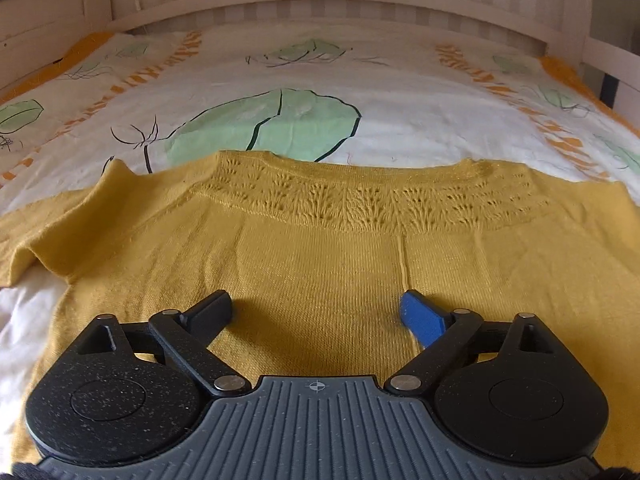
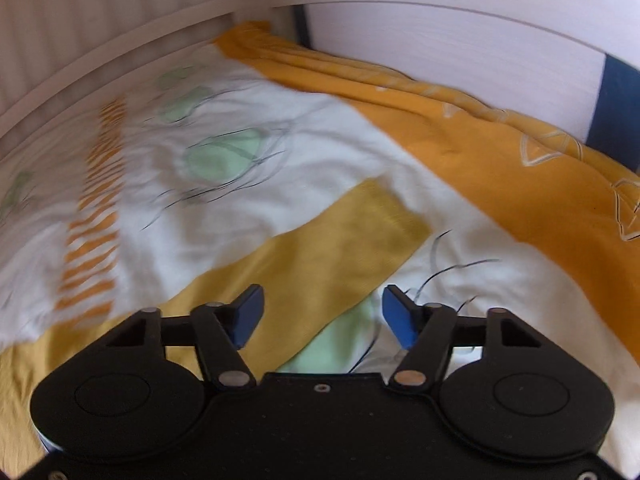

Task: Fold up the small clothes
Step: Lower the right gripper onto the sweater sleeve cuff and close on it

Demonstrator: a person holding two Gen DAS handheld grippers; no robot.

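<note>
A mustard-yellow knit sweater (image 1: 320, 248) lies flat on a bed, spread over a white bedsheet (image 1: 400, 112) printed with green leaves and orange stripes. In the left wrist view its neckline, edged by a lacy openwork band, points away from the fingers toward a pale slatted headboard (image 1: 320, 4), so the body's long axis runs straight ahead of the fingers, while the 2 sleeves stretch out to either side. The left gripper (image 1: 320, 312) hangs low over the middle of the sweater's body with its fingers spread wide, 1 black and 1 blue, gripping nothing; whether the tips touch the knit cannot be told. A vertical seam or crease in the knit runs forward from just inside the blue finger toward the lace band. In the right wrist view, which is blurred, 1 sleeve (image 2: 320, 248) lies as a long band running diagonally, from below the finger on the view's left up and ahead to a squared cuff end beyond the gap. The right gripper (image 2: 322, 312) also has its blue fingers spread wide and empty above that sleeve. An orange blanket (image 2: 480, 140) lies bunched along the far edge, beyond the cuff.
</note>
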